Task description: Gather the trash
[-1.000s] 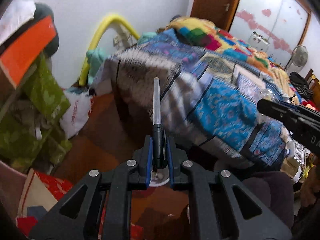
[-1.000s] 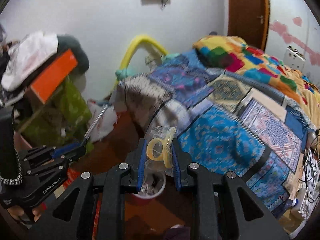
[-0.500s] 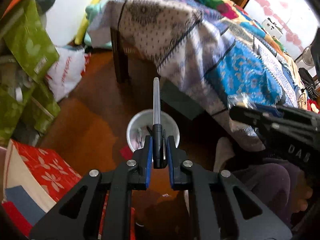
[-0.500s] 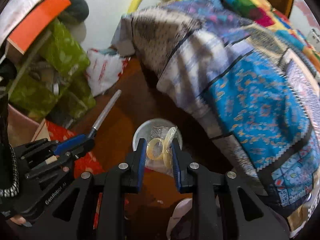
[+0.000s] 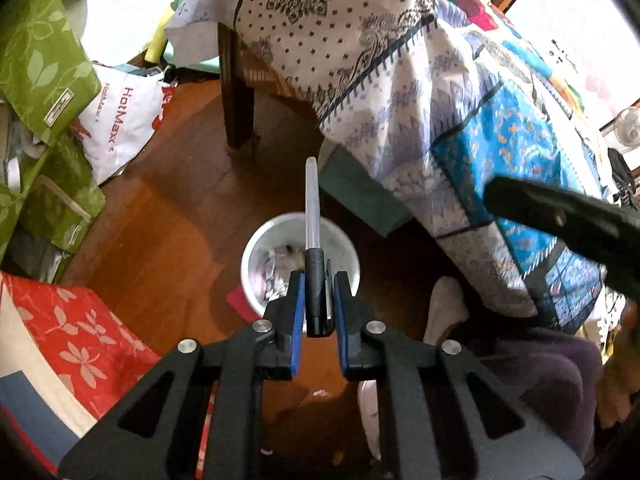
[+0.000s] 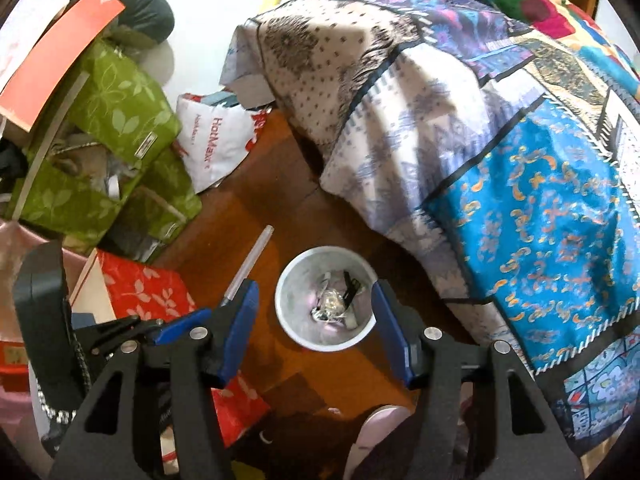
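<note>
- The left gripper point(image 5: 316, 304) is clamped on a pen point(image 5: 311, 236), whose long axis runs forward along the fingers, tip past the far rim.
- The white bin point(image 5: 256, 256) sits on the floor directly beneath.
- The right gripper point(image 6: 316, 320), jaws opening and empty, frames the same bin from above.

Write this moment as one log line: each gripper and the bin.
left gripper: shut on pen | right gripper: opening, nothing between fingers | bin: on floor under both, trash inside
</note>
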